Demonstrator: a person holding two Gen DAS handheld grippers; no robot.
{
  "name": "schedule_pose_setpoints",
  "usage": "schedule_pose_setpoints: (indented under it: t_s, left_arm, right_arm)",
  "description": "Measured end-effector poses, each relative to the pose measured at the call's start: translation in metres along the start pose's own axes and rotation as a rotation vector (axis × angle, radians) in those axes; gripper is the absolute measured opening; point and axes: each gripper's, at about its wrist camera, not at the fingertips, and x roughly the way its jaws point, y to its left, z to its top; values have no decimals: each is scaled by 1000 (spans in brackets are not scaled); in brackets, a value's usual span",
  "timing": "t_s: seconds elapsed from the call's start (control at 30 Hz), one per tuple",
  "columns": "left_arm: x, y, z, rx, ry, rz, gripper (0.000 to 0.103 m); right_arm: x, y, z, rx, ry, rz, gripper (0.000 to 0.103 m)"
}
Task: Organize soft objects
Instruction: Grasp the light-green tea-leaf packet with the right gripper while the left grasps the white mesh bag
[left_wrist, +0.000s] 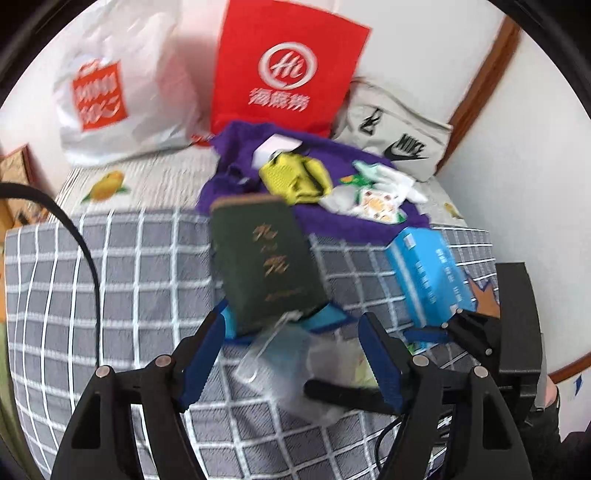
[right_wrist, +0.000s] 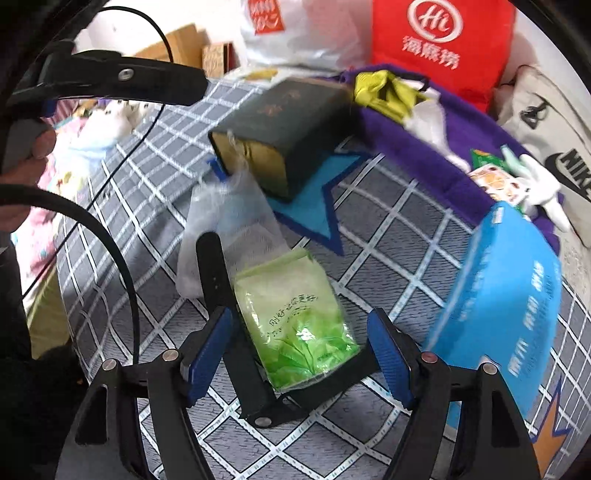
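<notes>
A green tea packet (right_wrist: 295, 325) lies on the checked blanket (right_wrist: 388, 229), between the open fingers of my right gripper (right_wrist: 299, 350). A clear mesh pouch (right_wrist: 229, 218) lies just beyond it. A dark green book (right_wrist: 284, 129) stands behind on a blue star patch. My left gripper (left_wrist: 291, 354) is open, hovering over the pouch (left_wrist: 291, 362) with the book (left_wrist: 266, 258) just ahead. A purple cloth (left_wrist: 332, 218) further back carries a yellow-green bag (left_wrist: 295, 177) and small printed white items (left_wrist: 376, 195).
A blue box (right_wrist: 498, 302) stands at the right, also in the left wrist view (left_wrist: 428, 273). A red bag (left_wrist: 288, 70), a white plastic bag (left_wrist: 118, 88) and a Nike tote (left_wrist: 399, 136) lean on the wall. Plush toys (right_wrist: 107, 122) lie at the far left.
</notes>
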Motion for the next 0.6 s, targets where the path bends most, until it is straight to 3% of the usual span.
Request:
schedule_pose_setpoints:
  t_s: [0.2, 0.27, 0.6]
  left_arm:
    - [7, 23, -23, -97, 36, -22, 73]
    - [8, 29, -31, -128, 37, -39, 73]
    - [4, 31, -52, -137, 24, -25, 73]
  right_arm:
    - [21, 8, 2, -74, 57, -77, 75]
    - [19, 10, 2, -87, 44, -69, 55]
    - [-27, -8, -3, 136, -95, 24, 55]
